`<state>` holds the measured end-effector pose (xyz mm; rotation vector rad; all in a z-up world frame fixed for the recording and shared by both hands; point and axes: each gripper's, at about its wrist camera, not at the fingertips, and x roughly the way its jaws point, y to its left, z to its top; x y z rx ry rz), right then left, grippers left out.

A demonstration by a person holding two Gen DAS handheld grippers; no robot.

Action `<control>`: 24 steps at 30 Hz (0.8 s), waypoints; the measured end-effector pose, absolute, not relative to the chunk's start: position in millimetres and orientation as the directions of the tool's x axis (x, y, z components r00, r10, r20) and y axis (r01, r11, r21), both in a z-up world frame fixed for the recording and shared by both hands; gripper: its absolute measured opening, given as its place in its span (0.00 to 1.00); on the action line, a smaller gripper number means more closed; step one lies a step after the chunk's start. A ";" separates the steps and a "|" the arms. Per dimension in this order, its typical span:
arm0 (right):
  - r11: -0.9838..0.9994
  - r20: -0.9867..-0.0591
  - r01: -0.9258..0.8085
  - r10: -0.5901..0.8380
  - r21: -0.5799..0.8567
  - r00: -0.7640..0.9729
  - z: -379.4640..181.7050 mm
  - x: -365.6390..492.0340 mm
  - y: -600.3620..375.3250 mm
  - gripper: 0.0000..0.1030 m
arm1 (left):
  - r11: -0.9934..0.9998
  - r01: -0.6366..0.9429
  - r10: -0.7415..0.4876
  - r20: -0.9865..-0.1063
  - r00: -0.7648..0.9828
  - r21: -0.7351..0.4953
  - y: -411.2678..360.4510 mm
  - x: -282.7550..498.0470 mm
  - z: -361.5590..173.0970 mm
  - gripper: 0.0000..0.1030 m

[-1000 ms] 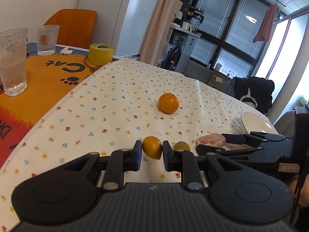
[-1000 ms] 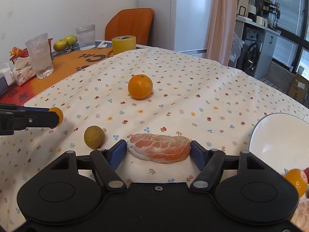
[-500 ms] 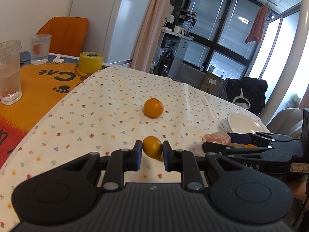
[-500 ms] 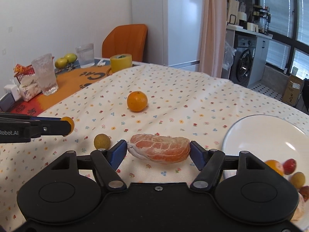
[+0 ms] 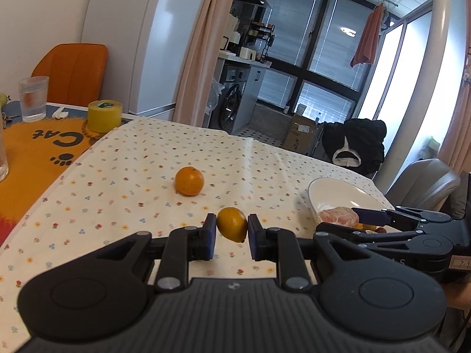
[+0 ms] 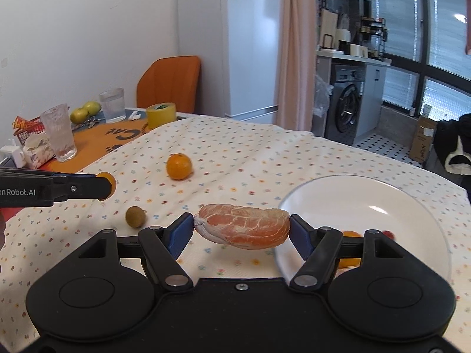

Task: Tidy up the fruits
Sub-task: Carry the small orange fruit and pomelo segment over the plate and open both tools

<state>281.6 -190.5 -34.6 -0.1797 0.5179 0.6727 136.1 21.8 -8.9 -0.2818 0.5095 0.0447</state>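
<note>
Fruit is up in both claws. The left claw (image 5: 232,236) pinches a small yellow-orange fruit (image 5: 232,224), smooth-skinned and egg-shaped, held clear above the flowered cloth (image 5: 141,176). The right claw (image 6: 242,232) grips a peeled citrus piece (image 6: 243,226), pale orange with white pith veins running across it, lying lengthways between the blue pads and filling the whole gap. It hangs just beside the near left rim of the white plate (image 6: 368,194), not yet over the middle.

On the plate, partly hidden behind the right claw's fingers, sit a small orange piece (image 6: 348,261) and something red (image 6: 388,234); I cannot tell what the red one is. Most of the plate's surface is bare.

Two fruits lie loose on the cloth: a whole orange (image 6: 178,166) towards the middle of the bench, and a small brownish-green round fruit (image 6: 135,216) closer in, just left of the right claw. They are well apart, with open cloth all around them and between them and the plate.

Beyond the cloth's far left edge an orange mat (image 6: 117,135) carries a roll of yellow tape (image 6: 161,115), two glasses (image 6: 60,132) and two green apples (image 6: 85,111). The plate sits near the bench's right edge.
</note>
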 end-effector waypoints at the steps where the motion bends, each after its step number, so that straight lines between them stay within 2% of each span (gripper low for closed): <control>1: 0.777 -0.511 -0.630 0.542 0.003 0.667 -33.9 281.6 -195.0 0.66 | 0.961 -0.106 -0.033 -0.486 0.874 -0.255 19.5 137.5 -8.4 0.20; 24: 0.859 -0.480 -0.511 0.457 0.021 0.749 -27.8 300.5 -262.1 0.66 | 0.978 -0.009 -0.095 -0.480 0.872 -0.210 -26.8 174.5 2.4 0.20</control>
